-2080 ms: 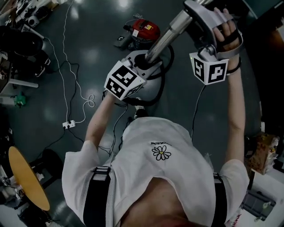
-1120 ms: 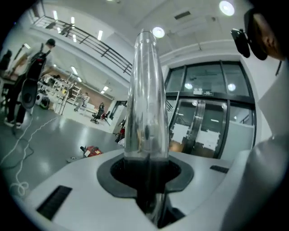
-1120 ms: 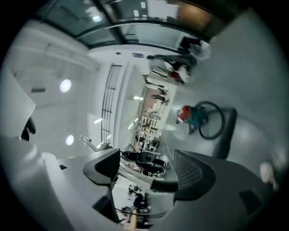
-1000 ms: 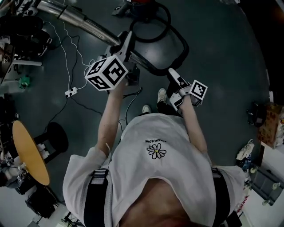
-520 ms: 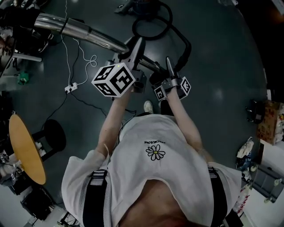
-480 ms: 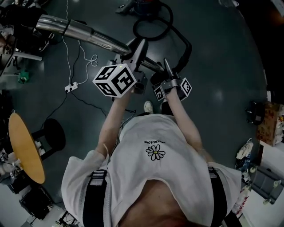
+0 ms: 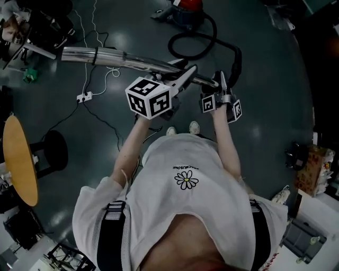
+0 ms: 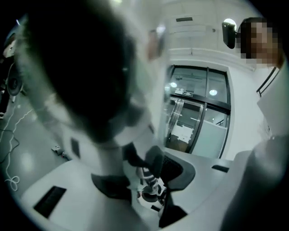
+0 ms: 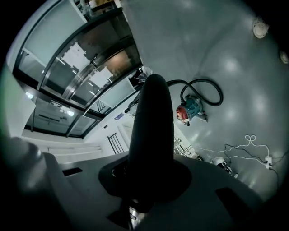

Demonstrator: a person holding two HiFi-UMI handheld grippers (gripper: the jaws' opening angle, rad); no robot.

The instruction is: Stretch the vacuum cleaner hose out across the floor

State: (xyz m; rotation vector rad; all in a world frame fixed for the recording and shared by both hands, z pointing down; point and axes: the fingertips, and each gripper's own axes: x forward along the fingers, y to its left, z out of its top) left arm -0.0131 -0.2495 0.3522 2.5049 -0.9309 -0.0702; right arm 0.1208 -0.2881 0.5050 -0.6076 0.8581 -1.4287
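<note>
Left gripper (image 7: pixel 185 77) narrow on metal wand (image 7: pixel 106 55), jaws just opening; right gripper (image 7: pixel 221 84) jaws just closed on hose (image 7: pixel 236 53)

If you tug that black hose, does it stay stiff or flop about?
Probably floppy: the hose curls in a loose loop over the floor. Pulling hard might drag the vacuum cleaner along, since it looks small.

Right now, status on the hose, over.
Left tool on metal wand, jaws just eased wider. Right tool just closed on black hose end. Hose looped near red vacuum, not stretched. White cable, power strip on floor, left.
</note>
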